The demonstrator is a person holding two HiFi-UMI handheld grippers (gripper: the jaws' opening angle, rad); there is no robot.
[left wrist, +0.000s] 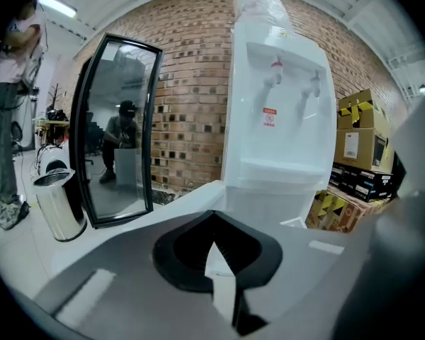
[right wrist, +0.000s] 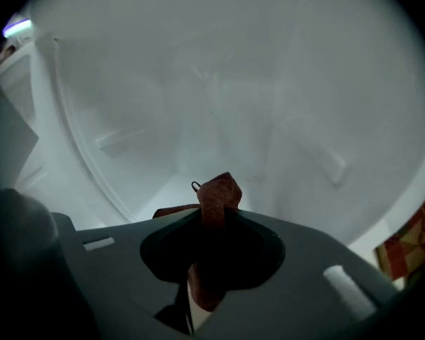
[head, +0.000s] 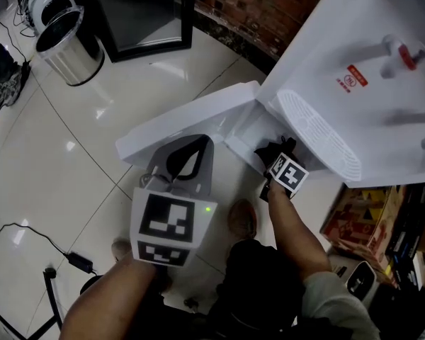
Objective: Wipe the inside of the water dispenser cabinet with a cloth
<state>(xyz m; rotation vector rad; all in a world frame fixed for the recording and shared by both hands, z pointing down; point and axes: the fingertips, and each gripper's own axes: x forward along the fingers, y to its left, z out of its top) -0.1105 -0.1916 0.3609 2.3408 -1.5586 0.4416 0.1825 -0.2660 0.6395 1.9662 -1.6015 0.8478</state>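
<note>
Brick wall [left wrist: 191,83], glossy tiled floor [head: 57,161], steel bin [head: 69,44]

One white plastic water dispenser [head: 354,62] stands at two o'clock in the head view and carries two taps [left wrist: 275,73]. One shiny cylindrical metal bin [head: 69,44] sits at ten o'clock. There are two grey tools, the left tongs [head: 188,156] and the right tongs [head: 278,158], and one crumpled reddish-brown cloth [right wrist: 216,200].

In the head view the water dispenser [head: 354,83] fills the upper right of the frame. Its cabinet door [head: 191,122] hangs open toward the centre, and cardboard boxes [head: 361,214] sit beside it at lower right. A bin [head: 69,44] stands at upper left, with a glass panel [head: 145,13] just right of it. The right gripper [head: 275,154], the cloth [right wrist: 218,193] in its jaws, reaches into the cabinet, and the left gripper [head: 190,151] sits before the open door.
</note>
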